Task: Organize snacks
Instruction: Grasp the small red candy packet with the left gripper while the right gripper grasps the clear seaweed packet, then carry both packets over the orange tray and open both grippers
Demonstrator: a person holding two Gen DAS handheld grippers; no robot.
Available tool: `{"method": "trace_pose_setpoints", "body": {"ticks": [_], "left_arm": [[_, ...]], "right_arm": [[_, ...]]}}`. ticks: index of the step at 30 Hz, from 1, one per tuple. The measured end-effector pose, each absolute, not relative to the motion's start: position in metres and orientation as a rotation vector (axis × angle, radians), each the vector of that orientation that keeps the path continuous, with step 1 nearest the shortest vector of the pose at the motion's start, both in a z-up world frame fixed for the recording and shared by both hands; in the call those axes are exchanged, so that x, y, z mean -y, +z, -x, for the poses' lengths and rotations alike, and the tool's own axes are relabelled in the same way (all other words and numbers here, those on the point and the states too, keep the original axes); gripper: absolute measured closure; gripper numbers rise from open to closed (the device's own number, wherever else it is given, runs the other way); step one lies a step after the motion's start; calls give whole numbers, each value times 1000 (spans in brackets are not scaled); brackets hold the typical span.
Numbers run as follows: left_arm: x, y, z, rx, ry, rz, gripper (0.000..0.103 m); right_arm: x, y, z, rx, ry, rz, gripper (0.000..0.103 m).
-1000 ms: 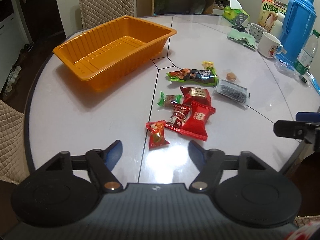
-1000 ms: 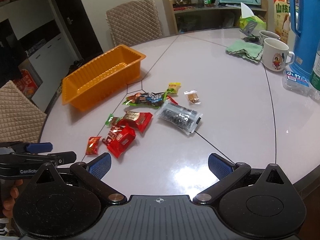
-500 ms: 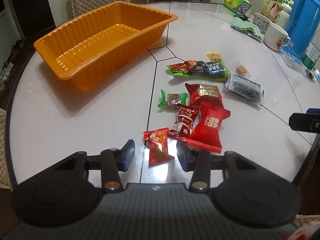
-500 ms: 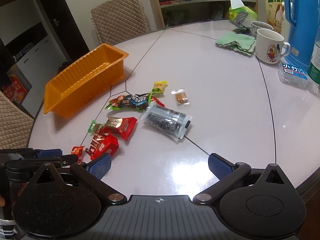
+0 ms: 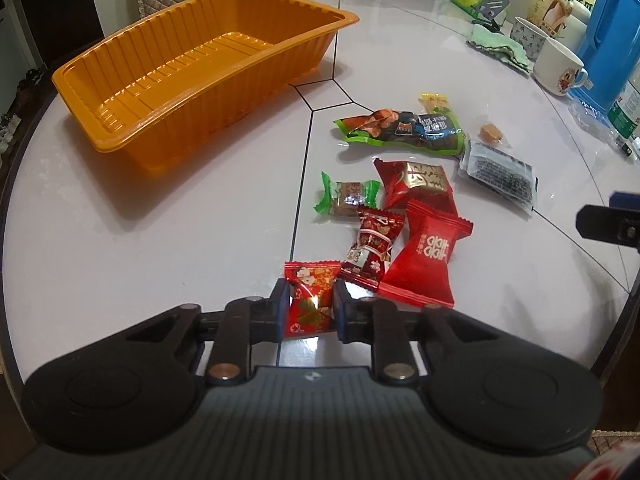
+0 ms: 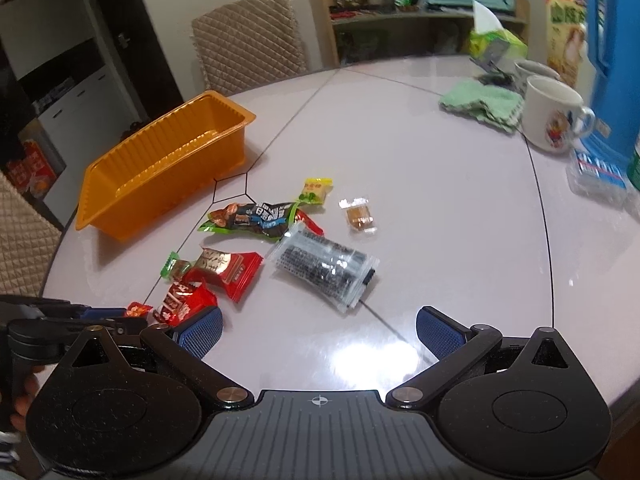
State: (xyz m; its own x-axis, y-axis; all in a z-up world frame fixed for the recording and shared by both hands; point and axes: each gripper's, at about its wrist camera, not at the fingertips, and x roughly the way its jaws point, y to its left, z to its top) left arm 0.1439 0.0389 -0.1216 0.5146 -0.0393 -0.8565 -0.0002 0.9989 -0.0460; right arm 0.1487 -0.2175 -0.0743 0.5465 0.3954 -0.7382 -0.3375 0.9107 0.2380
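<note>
Orange tray point(image 5: 192, 76): we see it far left on the bench point(image 5: 160, 240), with nothing inside it.
Left gripper point(image 5: 308, 308): we find its blue pads pressed on both sides of a small red candy point(image 5: 310, 298) at the near edge of the snack pile; the jaws have just been closing onto it, and the wrapper's far end sticks out past the fingertips.
Snack pile: to the right of the held candy we see a dark red candy point(image 5: 372, 246) just beside it, a large red packet point(image 5: 426, 256), a green-ended sweet point(image 5: 348, 198) and a red-and-gold packet point(image 5: 416, 180) farther off.
Far snacks: we note a green and black pouch point(image 5: 404, 130), a yellow sachet point(image 5: 434, 104), a clear-wrapped brown sweet point(image 5: 490, 133) and a black-printed clear pack point(image 5: 498, 172).
Right gripper point(image 6: 319, 330): we see its jaws spread wide above the bare bench, nothing between them, the black-printed pack just beyond.
Far right: white mug point(image 6: 554, 118), green cloth point(image 6: 482, 104), blue flask point(image 6: 612, 60).
</note>
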Motion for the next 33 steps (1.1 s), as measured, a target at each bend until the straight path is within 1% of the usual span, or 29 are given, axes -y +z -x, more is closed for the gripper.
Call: {"method": "trace_pose_setpoints", "body": {"ticks": [6, 9, 14, 17, 19, 26, 28, 32, 33], "left_arm": [[-46, -116, -141, -1013, -7, 48, 84], [-54, -112, -140, -1011, 12, 63, 84], [-63, -110, -140, -1013, 44, 78, 84], [-66, -109, -141, -1016, 57, 86, 84], [-69, -108, -141, -1015, 66, 89, 84], [-77, -107, -143, -1018, 97, 100, 84], [-77, -106, -143, -1017, 101, 100, 84], [-77, -106, -143, -1016, 104, 98, 84], [-76, -105, -143, -1015, 103, 98, 84]], "right_arm": [[212, -81, -162, -836, 529, 50, 1], [209, -87, -175, -824, 602, 96, 15], [202, -98, -199, -816, 704, 174, 20], [194, -105, -212, -830, 761, 236, 26], [189, -110, -219, -836, 788, 279, 32], [178, -121, -237, -855, 855, 357, 41], [174, -123, -238, -862, 882, 379, 49], [171, -127, -239, -863, 892, 411, 55], [171, -127, -239, -864, 889, 408, 57]]}}
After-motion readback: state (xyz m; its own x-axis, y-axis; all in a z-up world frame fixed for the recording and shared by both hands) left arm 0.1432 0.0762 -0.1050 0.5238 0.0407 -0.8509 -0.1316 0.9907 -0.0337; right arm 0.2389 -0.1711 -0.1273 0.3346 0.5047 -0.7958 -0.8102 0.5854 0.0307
